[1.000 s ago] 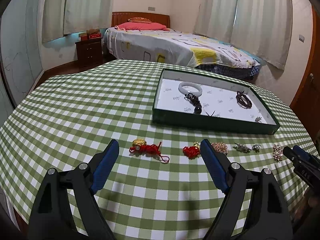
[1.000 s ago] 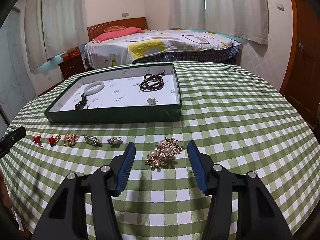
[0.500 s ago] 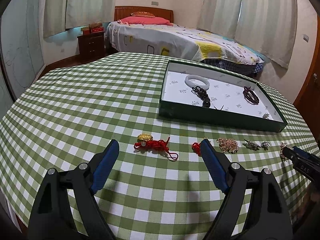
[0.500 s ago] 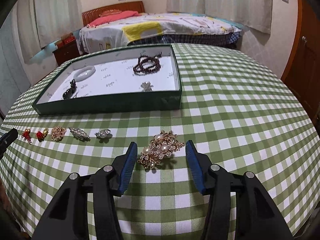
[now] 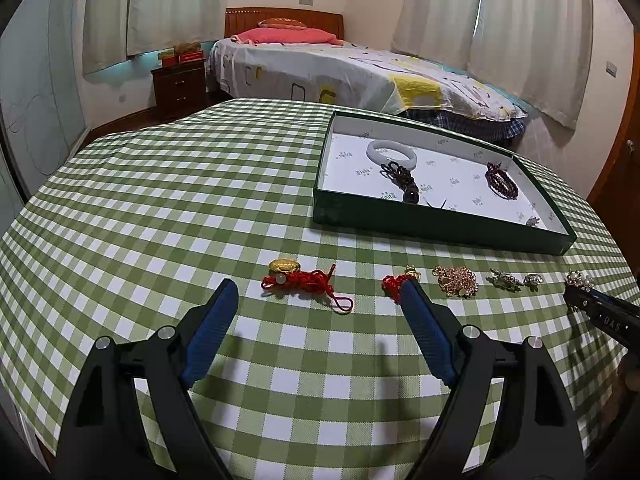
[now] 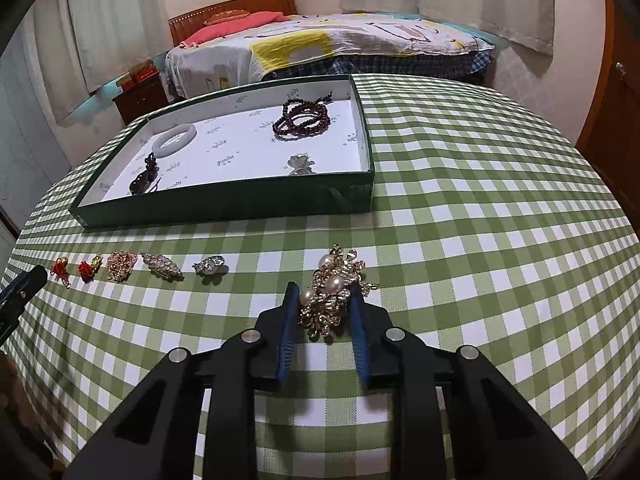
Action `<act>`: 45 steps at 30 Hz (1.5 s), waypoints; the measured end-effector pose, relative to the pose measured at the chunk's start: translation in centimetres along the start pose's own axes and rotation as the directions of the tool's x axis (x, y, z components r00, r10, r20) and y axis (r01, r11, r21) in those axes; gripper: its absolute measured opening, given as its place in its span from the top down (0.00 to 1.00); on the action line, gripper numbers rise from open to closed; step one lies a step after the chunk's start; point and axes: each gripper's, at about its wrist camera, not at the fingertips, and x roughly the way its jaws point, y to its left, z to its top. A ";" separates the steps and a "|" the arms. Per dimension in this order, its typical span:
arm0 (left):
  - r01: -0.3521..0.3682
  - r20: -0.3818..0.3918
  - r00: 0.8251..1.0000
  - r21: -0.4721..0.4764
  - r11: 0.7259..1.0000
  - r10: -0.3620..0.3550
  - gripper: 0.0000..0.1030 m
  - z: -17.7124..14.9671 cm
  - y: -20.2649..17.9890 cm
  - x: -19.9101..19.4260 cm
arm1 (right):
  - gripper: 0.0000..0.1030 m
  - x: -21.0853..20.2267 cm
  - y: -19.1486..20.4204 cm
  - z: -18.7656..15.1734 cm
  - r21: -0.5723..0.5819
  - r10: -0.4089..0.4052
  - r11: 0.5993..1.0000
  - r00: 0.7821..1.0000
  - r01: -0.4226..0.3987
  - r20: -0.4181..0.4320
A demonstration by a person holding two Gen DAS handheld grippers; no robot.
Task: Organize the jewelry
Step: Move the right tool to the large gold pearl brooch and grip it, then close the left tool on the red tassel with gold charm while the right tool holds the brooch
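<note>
My right gripper has its jaws closed narrow around a gold brooch with pearls that lies on the checked tablecloth; the pads touch its sides. My left gripper is open and empty, just short of a red knotted cord with a gold charm. A dark green tray with white lining holds a white bangle, a dark bead bracelet, a dark pendant and a small silver brooch.
A row of small pieces lies in front of the tray: a red knot charm, a gold filigree brooch, two silver brooches. The round table's edge drops off near both grippers. A bed stands behind the table.
My right gripper has moved forward and closed its jaws from wide open onto the pearl brooch. My left gripper has stayed open, shifting slightly closer to the red cord.
</note>
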 end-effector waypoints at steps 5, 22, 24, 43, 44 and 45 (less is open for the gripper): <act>0.004 -0.011 1.000 -0.007 1.000 -0.004 0.21 -0.1 0.1 0.2 | 0.76 -0.5 -0.1 -0.4 -0.001 0.008 1.000 1.000 -0.008 0.017; 0.029 -0.094 0.995 -0.065 0.997 -0.035 0.22 0.3 1.0 2.3 | 0.76 -2.7 -0.4 -1.2 -0.011 0.043 0.999 0.998 -0.043 0.047; 0.028 -0.105 0.994 -0.085 0.996 -0.037 0.23 0.6 1.4 2.6 | 0.76 -2.7 -0.4 -1.2 -0.009 0.047 0.999 0.998 -0.046 0.047; 0.087 -0.137 0.986 -0.096 0.992 -0.100 0.89 1.1 2.0 4.0 | 0.76 -1.3 -0.2 -1.3 0.000 0.071 0.997 0.997 -0.071 0.019; 0.090 -0.137 0.985 -0.097 0.991 -0.103 0.90 1.1 2.0 4.0 | 0.76 -1.4 -0.2 -1.4 0.000 0.071 0.997 0.997 -0.071 0.020; 0.099 -0.134 0.985 -0.097 0.990 -0.111 0.92 1.1 2.0 3.9 | 0.76 -1.4 -0.2 -1.4 0.000 0.071 0.997 0.997 -0.071 0.020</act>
